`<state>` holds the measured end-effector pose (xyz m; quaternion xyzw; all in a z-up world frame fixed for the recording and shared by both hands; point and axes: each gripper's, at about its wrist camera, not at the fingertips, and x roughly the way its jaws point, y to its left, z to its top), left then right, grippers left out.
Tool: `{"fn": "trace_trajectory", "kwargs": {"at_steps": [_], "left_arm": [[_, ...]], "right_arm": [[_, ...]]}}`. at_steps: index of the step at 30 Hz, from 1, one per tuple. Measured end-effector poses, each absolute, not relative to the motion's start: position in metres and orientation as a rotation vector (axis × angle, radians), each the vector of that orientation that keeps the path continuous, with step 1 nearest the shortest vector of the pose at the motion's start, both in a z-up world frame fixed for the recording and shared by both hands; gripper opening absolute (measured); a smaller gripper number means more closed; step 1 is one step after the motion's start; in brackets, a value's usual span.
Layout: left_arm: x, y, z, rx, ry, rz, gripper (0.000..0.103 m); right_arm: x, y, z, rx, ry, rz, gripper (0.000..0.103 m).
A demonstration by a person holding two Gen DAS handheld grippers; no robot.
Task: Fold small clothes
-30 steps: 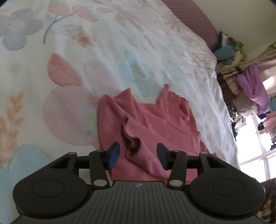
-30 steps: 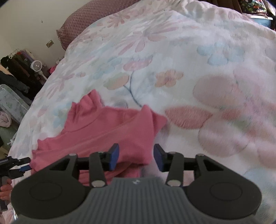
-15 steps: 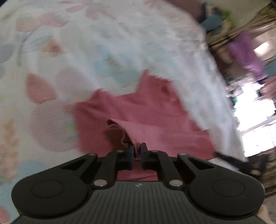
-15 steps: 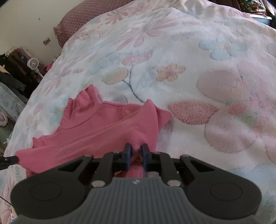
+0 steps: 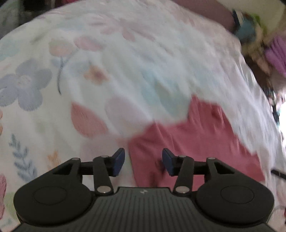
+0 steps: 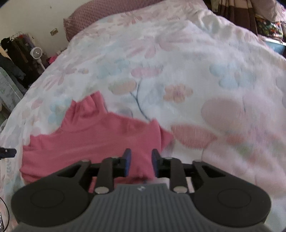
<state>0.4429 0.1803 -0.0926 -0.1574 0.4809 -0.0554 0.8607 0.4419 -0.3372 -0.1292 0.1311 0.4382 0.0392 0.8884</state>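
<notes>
A small pink top with a high collar lies flat on the floral bedspread. In the right wrist view its near sleeve end runs under my right gripper. Those jaws are opening, the pink cloth shows in the narrow gap, and the blue pads do not press on it. The left wrist view is blurred. There the pink top lies low and right, and its left edge sits beneath my left gripper. The left jaws are opening wide and hold nothing.
The bedspread fills both views. A mauve pillow lies at the bed's head. Hanging dark clothes and a small fan stand past the left side. Curtains and a purple item are beyond the other side.
Both grippers stood open a second ago, closed on folds of the pink top half a second ago, and have spread again. Both have lifted a little, and the left view swung leftward.
</notes>
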Motion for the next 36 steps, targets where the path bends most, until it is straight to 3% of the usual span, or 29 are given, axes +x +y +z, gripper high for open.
{"fn": "trace_trajectory", "kwargs": {"at_steps": [6, 8, 9, 10, 17, 21, 27, 36], "left_arm": [[0.471, 0.196, -0.136, -0.505, 1.040, -0.112, 0.056], [0.472, 0.199, -0.144, -0.587, 1.019, -0.132, 0.038], [0.471, 0.199, -0.146, -0.604, 1.010, -0.125, 0.011], [0.471, 0.199, -0.147, -0.602, 1.012, -0.119, 0.004], [0.472, 0.200, -0.132, -0.460, 1.069, -0.008, 0.007], [0.478, 0.190, -0.102, -0.359, 0.949, -0.035, 0.034], [0.523, 0.143, -0.088, -0.303, 0.917, -0.237, 0.041], [0.591, 0.073, -0.138, -0.257, 0.966, -0.331, 0.041]], "right_arm": [[0.478, -0.347, -0.142, 0.337, 0.903, 0.031, 0.027], [0.487, -0.349, -0.151, 0.340, 0.908, 0.008, 0.029], [0.489, -0.349, -0.154, 0.348, 0.910, 0.004, 0.029], [0.491, -0.349, -0.157, 0.353, 0.911, 0.006, 0.029], [0.499, -0.338, -0.163, 0.309, 0.914, 0.055, 0.029], [0.510, -0.329, -0.157, 0.300, 0.908, 0.122, 0.029], [0.557, -0.297, -0.147, 0.283, 0.906, 0.273, 0.029], [0.647, -0.249, -0.162, 0.259, 0.933, 0.364, 0.026]]}}
